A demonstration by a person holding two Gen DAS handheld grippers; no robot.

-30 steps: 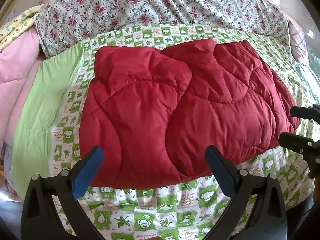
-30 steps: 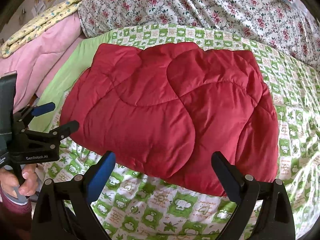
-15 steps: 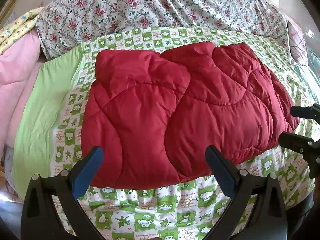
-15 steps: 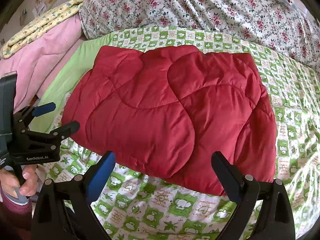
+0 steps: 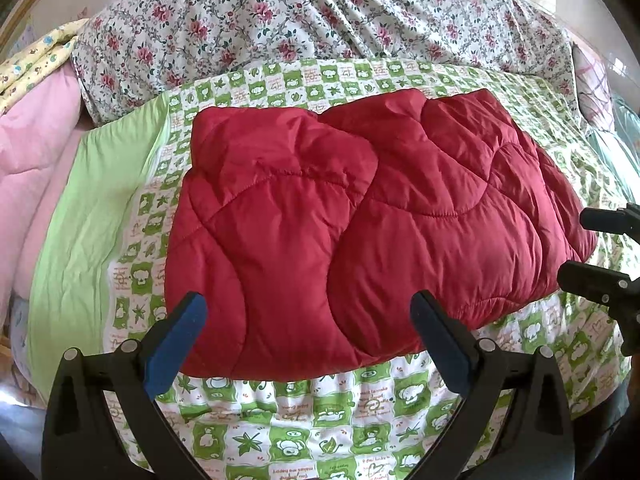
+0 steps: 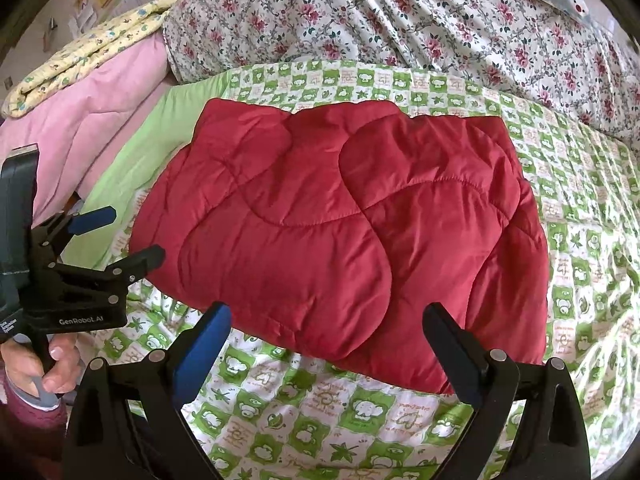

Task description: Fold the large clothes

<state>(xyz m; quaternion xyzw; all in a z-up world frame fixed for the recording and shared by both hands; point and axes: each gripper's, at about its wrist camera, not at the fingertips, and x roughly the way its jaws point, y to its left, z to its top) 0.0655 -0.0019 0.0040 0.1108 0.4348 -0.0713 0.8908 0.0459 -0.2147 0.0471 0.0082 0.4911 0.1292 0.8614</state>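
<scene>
A red quilted padded garment (image 5: 360,224) lies folded into a compact block on the green-and-white checked bedspread (image 5: 320,412); it also shows in the right wrist view (image 6: 340,232). My left gripper (image 5: 308,320) is open and empty, held just in front of the garment's near edge. My right gripper (image 6: 326,332) is open and empty, in front of the near edge too. The left gripper shows at the left of the right wrist view (image 6: 132,236), and the right gripper at the right edge of the left wrist view (image 5: 576,244).
A floral sheet (image 5: 320,12) is heaped behind the garment. Pink bedding (image 6: 92,104) and a yellow patterned blanket (image 6: 80,52) lie at the left. A plain green strip (image 5: 92,208) borders the bedspread on the left.
Both views have shifted slightly, so the garment sits a little lower in frame. The garment and both open grippers otherwise look the same.
</scene>
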